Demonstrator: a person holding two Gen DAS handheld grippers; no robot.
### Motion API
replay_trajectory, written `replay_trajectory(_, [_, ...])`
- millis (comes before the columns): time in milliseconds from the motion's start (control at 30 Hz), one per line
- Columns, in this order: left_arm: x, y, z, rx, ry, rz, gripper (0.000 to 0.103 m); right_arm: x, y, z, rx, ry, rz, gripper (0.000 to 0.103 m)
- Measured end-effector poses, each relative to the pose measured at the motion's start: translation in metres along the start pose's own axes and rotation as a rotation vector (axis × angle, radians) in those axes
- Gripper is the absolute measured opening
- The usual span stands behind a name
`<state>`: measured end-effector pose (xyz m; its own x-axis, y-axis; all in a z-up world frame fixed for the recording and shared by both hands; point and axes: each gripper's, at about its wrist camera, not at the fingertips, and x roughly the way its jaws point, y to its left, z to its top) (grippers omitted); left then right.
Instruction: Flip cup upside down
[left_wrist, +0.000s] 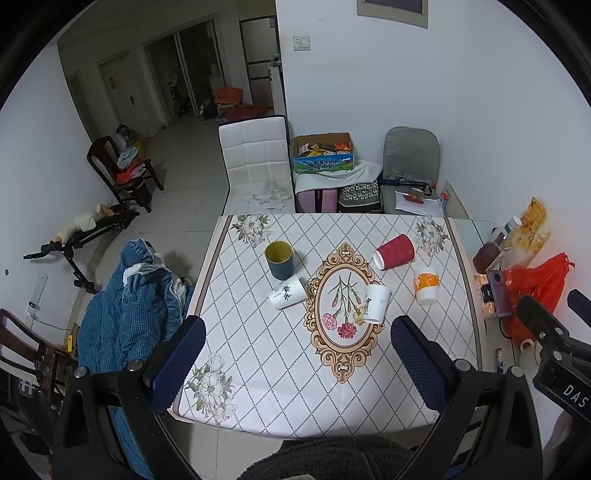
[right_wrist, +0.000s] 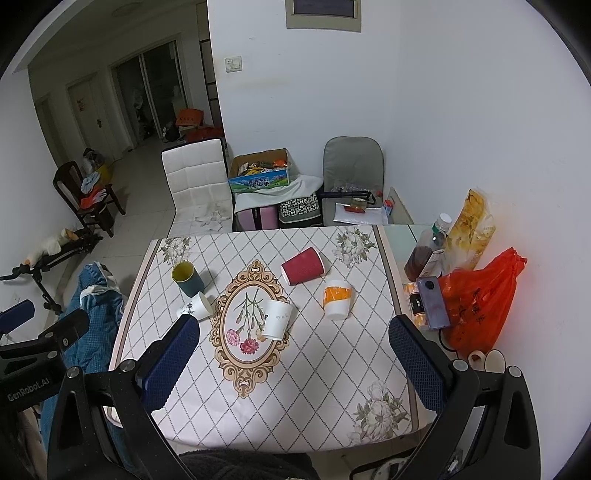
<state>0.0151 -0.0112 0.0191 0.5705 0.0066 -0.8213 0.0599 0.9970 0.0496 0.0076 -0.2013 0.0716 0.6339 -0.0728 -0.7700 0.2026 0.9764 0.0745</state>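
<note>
Jaws of both grippers stood wide apart, gripping nothing: left gripper (left_wrist: 295, 363) and right gripper (right_wrist: 293, 363) hovered above the near edge of the table (right_wrist: 314, 406), w/ blue pads facing inward. Five cups sat on the tablecloth. Green cup (left_wrist: 279, 260) stood upright at approx. 10 o'clock of the oval motif (left_wrist: 345, 306); bamboo-print cup (left_wrist: 287, 292) lay on its side just beside it. Red cup (right_wrist: 304, 266) lay on its side at 1 o'clock. White cup (right_wrist: 277, 319) rested mouth-down, tilted, on the motif's 3 o'clock edge. Orange-banded cup (right_wrist: 336, 298) stood inverted at 2 o'clock, apart from the others.
</note>
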Motion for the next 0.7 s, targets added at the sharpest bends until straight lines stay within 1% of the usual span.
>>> replay_trajectory(700, [-0.0033,-0.0048,-0.001,0.002,-0.002,0.002,0.103,-0.0008,-0.002,0.0006,0.007,-0.001,0.006,0.103])
